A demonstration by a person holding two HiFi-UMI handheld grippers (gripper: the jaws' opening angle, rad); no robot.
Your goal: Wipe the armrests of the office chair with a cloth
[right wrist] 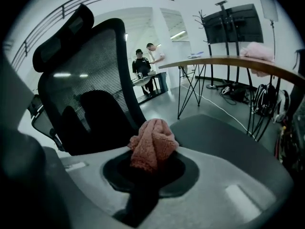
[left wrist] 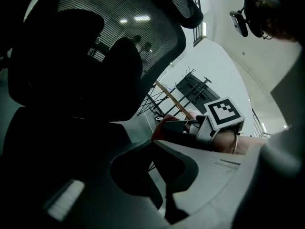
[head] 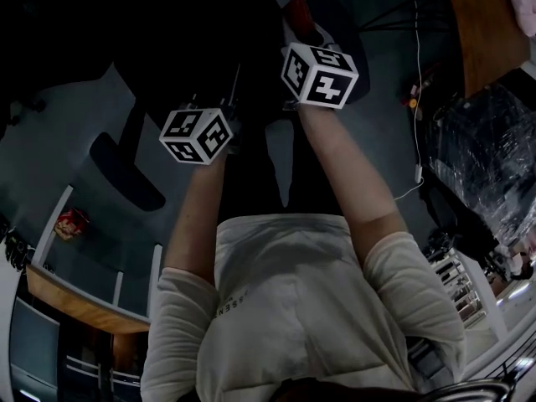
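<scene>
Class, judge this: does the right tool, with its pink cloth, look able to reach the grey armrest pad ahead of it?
Probably yes: the right tool grips the pink cloth, and the grey armrest pad lies just beyond it, with nothing visible between them.

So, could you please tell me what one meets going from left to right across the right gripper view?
Backrest → cloth, held in the jaws → monitor
</scene>
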